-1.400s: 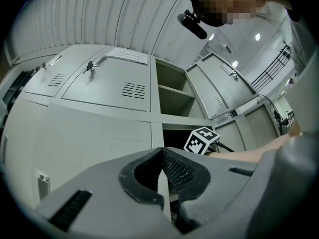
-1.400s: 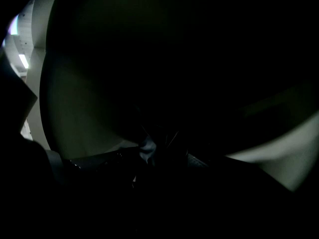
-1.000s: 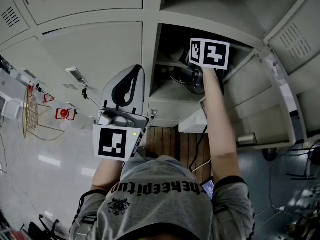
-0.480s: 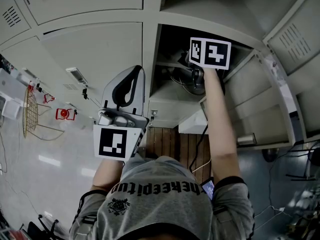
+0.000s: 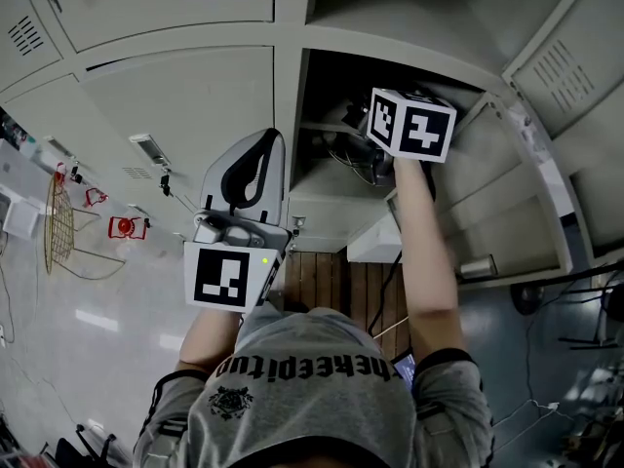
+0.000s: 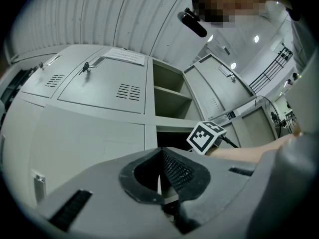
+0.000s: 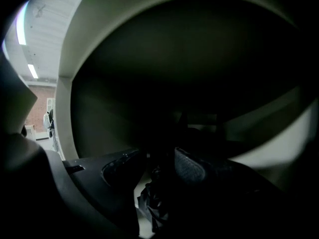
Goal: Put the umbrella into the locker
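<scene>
- We count two grippers, one umbrella and one locker. The locker has two compartments standing open: an upper open compartment and a lower open compartment.
- Our left gripper sits at 9 o'clock in the head view, outside the locker. Its jaws are together and there is nothing between them.
- Our right gripper, at 1 o'clock in the head view, reaches into the lower open compartment. Its jaws stand partly apart and have just been closing.
- The umbrella is a dark crumpled bundle inside that compartment. It lies low between the right jaws, at 6 o'clock in the right gripper view. We cannot tell whether the pads touch it.
</scene>
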`<state>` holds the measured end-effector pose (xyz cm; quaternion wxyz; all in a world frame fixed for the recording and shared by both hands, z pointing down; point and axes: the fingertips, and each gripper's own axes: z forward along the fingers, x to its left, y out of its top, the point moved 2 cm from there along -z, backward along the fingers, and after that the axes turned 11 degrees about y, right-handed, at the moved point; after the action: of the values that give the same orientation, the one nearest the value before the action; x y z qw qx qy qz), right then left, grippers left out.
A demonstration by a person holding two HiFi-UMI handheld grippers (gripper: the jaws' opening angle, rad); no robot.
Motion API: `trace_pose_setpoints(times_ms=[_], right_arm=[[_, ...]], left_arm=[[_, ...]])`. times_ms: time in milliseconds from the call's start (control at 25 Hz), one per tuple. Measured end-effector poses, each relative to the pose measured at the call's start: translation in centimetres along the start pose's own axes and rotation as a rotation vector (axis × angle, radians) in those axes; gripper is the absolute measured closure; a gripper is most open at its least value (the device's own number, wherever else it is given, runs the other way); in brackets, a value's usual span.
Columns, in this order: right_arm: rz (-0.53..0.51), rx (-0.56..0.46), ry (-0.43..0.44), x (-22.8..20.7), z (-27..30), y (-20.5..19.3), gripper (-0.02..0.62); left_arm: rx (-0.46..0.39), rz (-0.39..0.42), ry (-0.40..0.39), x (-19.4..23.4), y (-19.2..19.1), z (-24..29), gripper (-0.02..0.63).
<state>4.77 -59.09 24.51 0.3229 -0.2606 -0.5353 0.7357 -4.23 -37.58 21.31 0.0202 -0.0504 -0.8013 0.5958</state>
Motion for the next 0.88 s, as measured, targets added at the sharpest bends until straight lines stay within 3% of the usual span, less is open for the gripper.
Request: trace_pose_setpoints(times_ms=[200, 280, 880], right_arm=[[0.005, -0.076, -0.008, 0.8, -2.5, 0.1, 0.562], [-0.002, -0.104, -0.012, 1.1, -3.7, 0.1, 0.589], [-0.048, -0.248, -0.081, 2.9, -12.2, -0.1, 0.594]], left_arm=[[-0.012, -0.002, -0.033, -0.9, 0.5, 0.1, 0.601], [-0.021, -0.005, -0.056, -1.6, 0.8, 0.3, 0.601], [-0.018, -0.029, -0.207, -5.9, 1.1, 1.4, 0.601]])
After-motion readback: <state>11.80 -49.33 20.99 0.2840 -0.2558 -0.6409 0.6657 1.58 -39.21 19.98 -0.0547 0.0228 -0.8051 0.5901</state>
